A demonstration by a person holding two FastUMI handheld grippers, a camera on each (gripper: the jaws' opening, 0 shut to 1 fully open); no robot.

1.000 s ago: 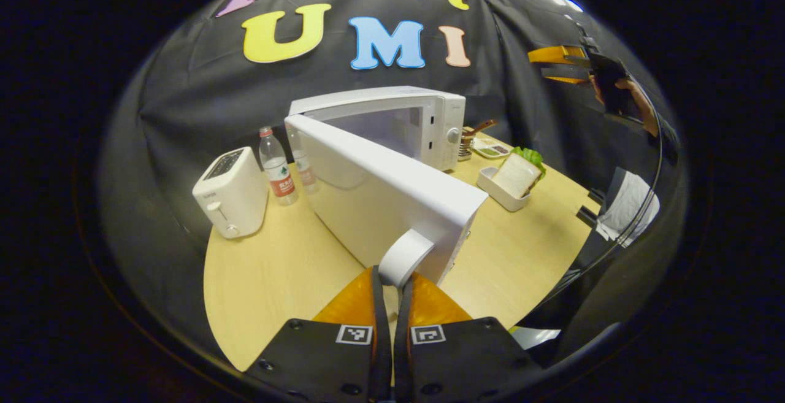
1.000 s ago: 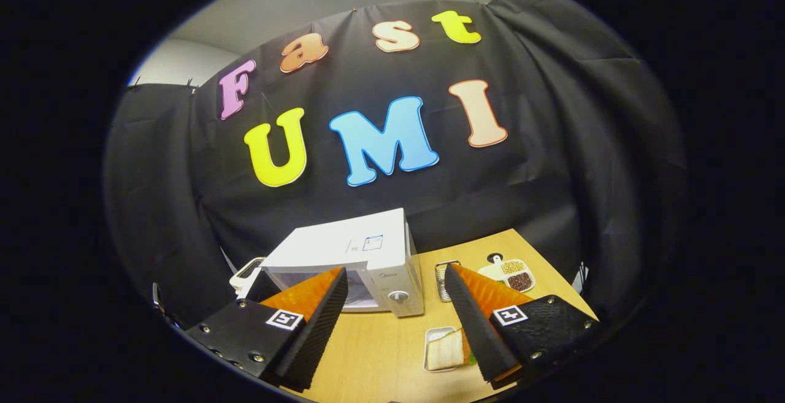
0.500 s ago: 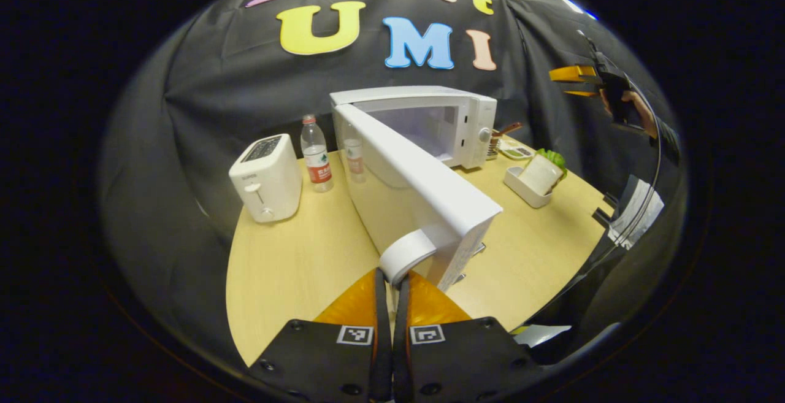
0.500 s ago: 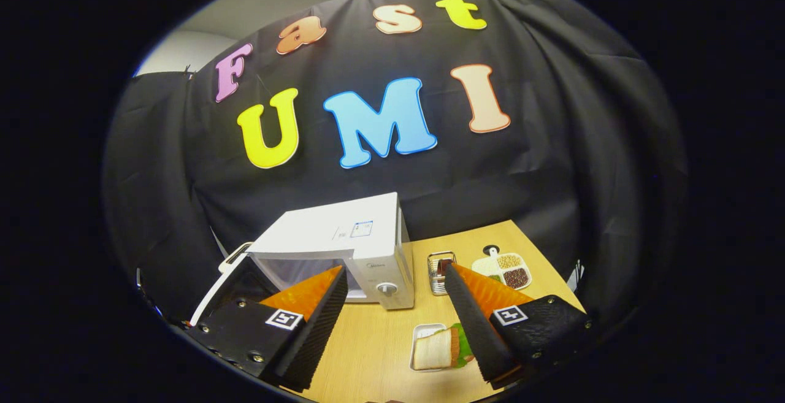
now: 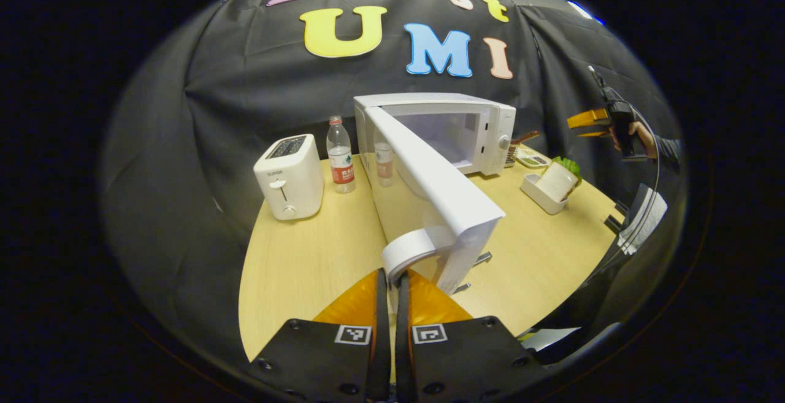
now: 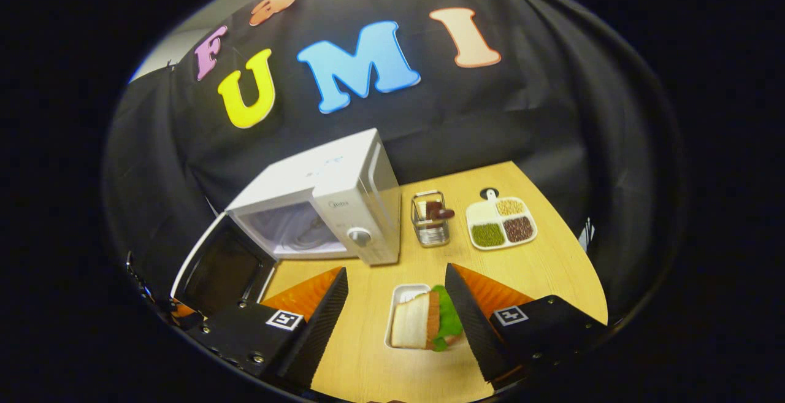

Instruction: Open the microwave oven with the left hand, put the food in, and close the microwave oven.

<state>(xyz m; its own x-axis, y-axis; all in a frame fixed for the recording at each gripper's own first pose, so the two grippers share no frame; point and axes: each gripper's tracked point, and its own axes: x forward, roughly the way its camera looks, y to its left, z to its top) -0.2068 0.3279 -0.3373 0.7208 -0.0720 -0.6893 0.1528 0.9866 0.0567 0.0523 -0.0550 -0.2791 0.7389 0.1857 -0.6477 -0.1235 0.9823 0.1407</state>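
Observation:
The white microwave point(image 5: 454, 130) stands at the back of the wooden table with its door point(image 5: 438, 188) swung wide open. My left gripper point(image 5: 390, 277) is shut on the door's curved white handle point(image 5: 409, 251). The cavity is lit and bare. The food is a sandwich with lettuce point(image 6: 426, 323) in a small white tray point(image 6: 398, 295), lying in front of the microwave point(image 6: 331, 197). My right gripper point(image 6: 395, 274) hovers above it, open, with the sandwich showing between its fingers. In the left gripper view the right gripper point(image 5: 590, 122) hangs in the air above the sandwich tray point(image 5: 549, 189).
A white toaster point(image 5: 289, 176) and a water bottle point(image 5: 339, 156) stand left of the door. A metal utensil holder point(image 6: 429, 219) and a divided plate of grains point(image 6: 501, 222) sit right of the microwave. The table's edge point(image 6: 576, 256) curves close by.
The left gripper has pulled the door further open by its handle. The right gripper has come down and tilted toward the sandwich tray, which now lies between its fingers.

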